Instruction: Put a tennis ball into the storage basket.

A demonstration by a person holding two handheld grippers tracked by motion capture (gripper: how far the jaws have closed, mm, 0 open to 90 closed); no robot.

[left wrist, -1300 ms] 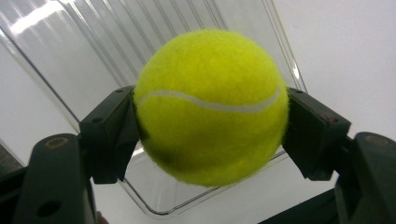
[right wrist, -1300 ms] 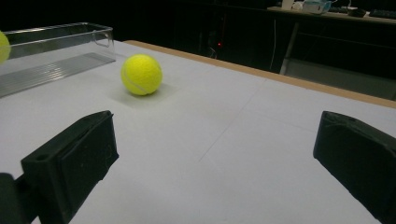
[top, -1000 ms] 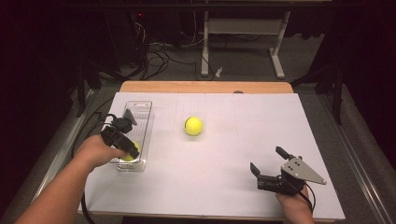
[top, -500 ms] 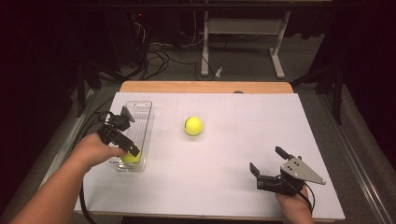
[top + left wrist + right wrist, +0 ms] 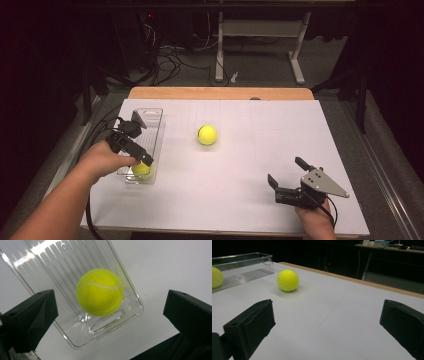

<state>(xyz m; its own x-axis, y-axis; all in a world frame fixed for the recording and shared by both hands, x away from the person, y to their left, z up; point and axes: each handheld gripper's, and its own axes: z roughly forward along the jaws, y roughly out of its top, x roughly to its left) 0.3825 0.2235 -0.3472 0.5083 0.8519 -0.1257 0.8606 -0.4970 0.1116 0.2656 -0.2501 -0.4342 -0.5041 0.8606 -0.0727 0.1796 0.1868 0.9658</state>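
Observation:
A clear plastic tray [image 5: 153, 125] lies at the table's left. One yellow tennis ball [image 5: 141, 169] rests at its near end, by the slot handle [image 5: 107, 321]. My left gripper [image 5: 136, 145] hovers just above it. Its jaws have just been opening and stand wide either side of the ball [image 5: 100, 292] without touching it. A second tennis ball [image 5: 207, 135] sits loose on the white table top near the middle. My right gripper [image 5: 285, 171] rests open at the near right and points toward that ball [image 5: 288, 280], well short of it. The tray [image 5: 242, 257] also appears in the right gripper view.
The white sheet [image 5: 260, 130] covers a wooden table whose far edge [image 5: 220, 93] shows as a tan strip. Cables [image 5: 100, 130] trail off the left side. A desk frame [image 5: 260, 35] stands on the dark floor beyond.
My left gripper has opened and let go of the tennis ball, which now lies at the tray's near end. The right gripper and the loose ball have not moved.

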